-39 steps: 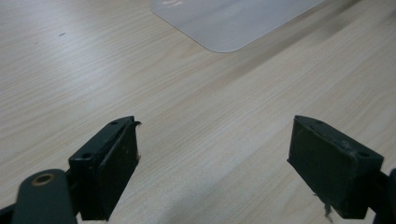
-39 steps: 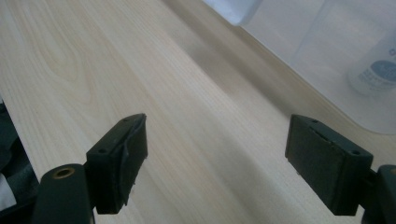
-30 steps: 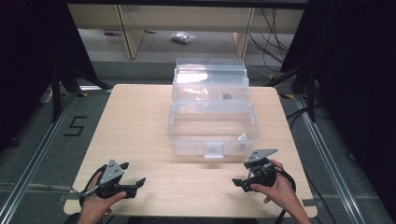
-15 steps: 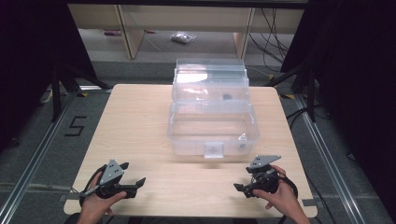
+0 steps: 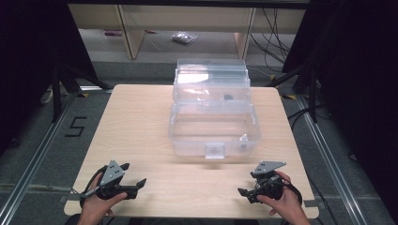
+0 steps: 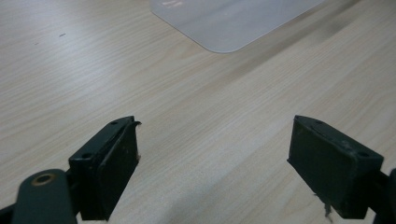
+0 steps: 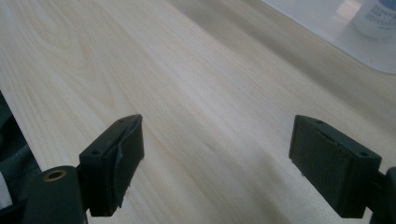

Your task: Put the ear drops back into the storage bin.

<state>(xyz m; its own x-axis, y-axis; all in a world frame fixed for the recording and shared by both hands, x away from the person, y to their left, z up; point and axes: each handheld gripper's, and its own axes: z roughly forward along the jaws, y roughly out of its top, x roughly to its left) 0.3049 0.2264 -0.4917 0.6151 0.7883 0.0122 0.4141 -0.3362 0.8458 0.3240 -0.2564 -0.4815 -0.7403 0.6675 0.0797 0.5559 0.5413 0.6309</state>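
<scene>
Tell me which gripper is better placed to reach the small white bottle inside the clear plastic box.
Right. The right gripper sits open below the box's right end, where the small white bottle stands.

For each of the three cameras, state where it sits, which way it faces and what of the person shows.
High view: above the person's side, facing forward and down on the table; both hands, left gripper, right gripper.
Left gripper view: rides that gripper, along its open jaws toward the clear box.
Right gripper view: same, toward the box corner with a white bottle.
Shared: tabletop, box.
</scene>
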